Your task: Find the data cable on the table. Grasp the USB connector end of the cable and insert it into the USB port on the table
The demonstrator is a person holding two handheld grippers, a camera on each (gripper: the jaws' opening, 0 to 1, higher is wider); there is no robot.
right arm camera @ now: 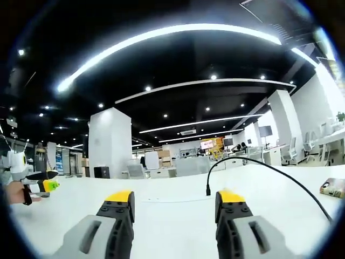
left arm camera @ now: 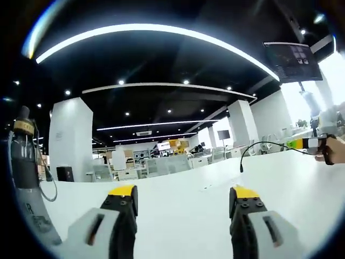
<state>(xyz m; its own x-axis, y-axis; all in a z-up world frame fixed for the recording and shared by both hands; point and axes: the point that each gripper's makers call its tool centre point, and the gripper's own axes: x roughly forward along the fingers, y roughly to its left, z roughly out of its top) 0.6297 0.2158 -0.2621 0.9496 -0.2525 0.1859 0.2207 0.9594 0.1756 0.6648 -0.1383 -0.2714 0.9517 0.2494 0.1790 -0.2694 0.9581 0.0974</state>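
We note the white table (right arm camera: 161, 213) running broad and flat from the near jaws to its far edge, with open surface between the two grippers. Beyond that edge lies a large office with desks, chairs, a white pillar (right arm camera: 110, 143) and a dark ceiling with strip lights.

The data cable (right arm camera: 259, 166) rises from the table at the right in a black arch and bends down to the cable end (right arm camera: 208, 190), just ahead of the right gripper (right arm camera: 175, 200). Whether that end touches the surface we cannot tell. A small flat box (right arm camera: 333, 187) lies at the far right. In the left gripper view, a dark bottle-shaped object (left arm camera: 24, 154) stands at the left edge.

The left gripper (left arm camera: 184, 195) sits low and level over the table, jaws spread. The right gripper sits likewise, jaws spread, held by the right hand (left arm camera: 335, 150), well apart from the left.
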